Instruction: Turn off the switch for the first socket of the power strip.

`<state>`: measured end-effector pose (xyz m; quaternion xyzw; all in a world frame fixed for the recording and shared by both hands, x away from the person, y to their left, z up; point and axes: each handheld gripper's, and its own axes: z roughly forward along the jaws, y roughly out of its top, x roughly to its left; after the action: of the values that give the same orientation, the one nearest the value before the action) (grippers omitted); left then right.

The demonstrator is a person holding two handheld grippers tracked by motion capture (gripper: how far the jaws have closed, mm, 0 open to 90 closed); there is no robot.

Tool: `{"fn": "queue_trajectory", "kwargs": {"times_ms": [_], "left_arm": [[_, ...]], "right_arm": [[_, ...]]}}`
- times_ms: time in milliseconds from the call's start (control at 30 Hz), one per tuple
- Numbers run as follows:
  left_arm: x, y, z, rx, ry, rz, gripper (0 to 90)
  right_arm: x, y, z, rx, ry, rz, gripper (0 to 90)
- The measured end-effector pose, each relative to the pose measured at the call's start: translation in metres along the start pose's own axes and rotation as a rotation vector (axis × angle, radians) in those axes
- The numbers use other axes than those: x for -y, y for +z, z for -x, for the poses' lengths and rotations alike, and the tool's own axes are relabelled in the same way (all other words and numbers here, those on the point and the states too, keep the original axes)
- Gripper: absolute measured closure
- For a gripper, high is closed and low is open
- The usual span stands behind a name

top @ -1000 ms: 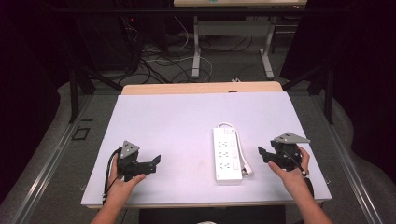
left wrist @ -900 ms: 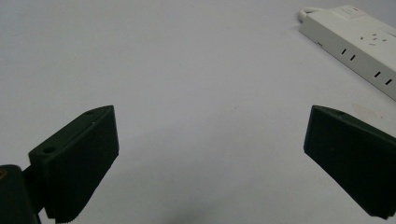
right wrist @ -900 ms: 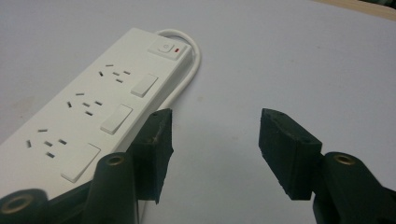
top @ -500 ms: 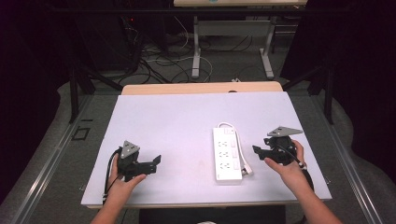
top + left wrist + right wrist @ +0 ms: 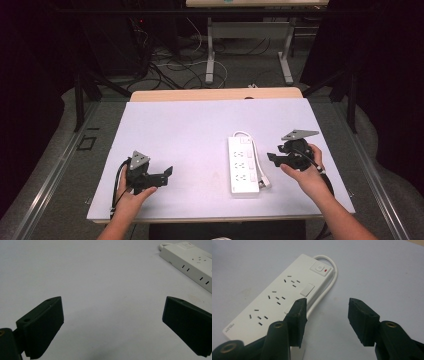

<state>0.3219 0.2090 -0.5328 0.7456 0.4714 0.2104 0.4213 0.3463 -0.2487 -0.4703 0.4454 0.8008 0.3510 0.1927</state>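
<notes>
A white power strip (image 5: 244, 167) lies lengthwise on the pale table top (image 5: 200, 125), right of the middle, its cord looped beside it. My right gripper (image 5: 271, 158) hovers just right of the strip and points at it. In the right gripper view the strip (image 5: 279, 300) lies ahead and left of the jaws (image 5: 327, 302). They stand partly open, have just been closing, and hold nothing. My left gripper (image 5: 169, 171) rests near the front left, open wide and empty (image 5: 112, 300), with the strip's end (image 5: 192, 262) far off at the upper right.
The strip's white cord (image 5: 261, 172) runs along its right side, between the strip and my right gripper. A wooden edge (image 5: 215, 94) borders the table at the back. Beyond it are dark floor, loose cables (image 5: 165, 67) and metal table legs (image 5: 210, 55).
My right gripper has moved left toward the power strip and risen a little, and its jaws stand slightly narrower. The left gripper and the strip have stayed put.
</notes>
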Motion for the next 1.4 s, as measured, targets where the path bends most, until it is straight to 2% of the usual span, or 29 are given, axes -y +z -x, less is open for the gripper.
{"fn": "queue_trajectory", "kwargs": {"times_ms": [133,333,733,1333,1400], "left_arm": [[0.0,0.0,0.0,-0.002,0.008,-0.002,3.7],[0.0,0.0,0.0,-0.001,0.01,-0.002,3.7],[0.0,0.0,0.0,0.001,0.001,0.001,3.9],[0.0,0.0,-0.001,-0.001,0.013,-0.002,4.0],[0.0,0.0,-0.001,0.0,0.012,-0.003,3.9]], "right_arm": [[-0.004,0.002,-0.001,-0.015,0.005,-0.014,50.8],[-0.009,0.006,-0.002,-0.028,-0.014,-0.031,54.6],[-0.026,0.015,-0.004,-0.04,-0.075,-0.07,63.2],[-0.041,0.026,-0.006,-0.054,-0.094,-0.121,74.8],[-0.042,0.029,-0.007,-0.042,-0.099,-0.127,76.2]]}}
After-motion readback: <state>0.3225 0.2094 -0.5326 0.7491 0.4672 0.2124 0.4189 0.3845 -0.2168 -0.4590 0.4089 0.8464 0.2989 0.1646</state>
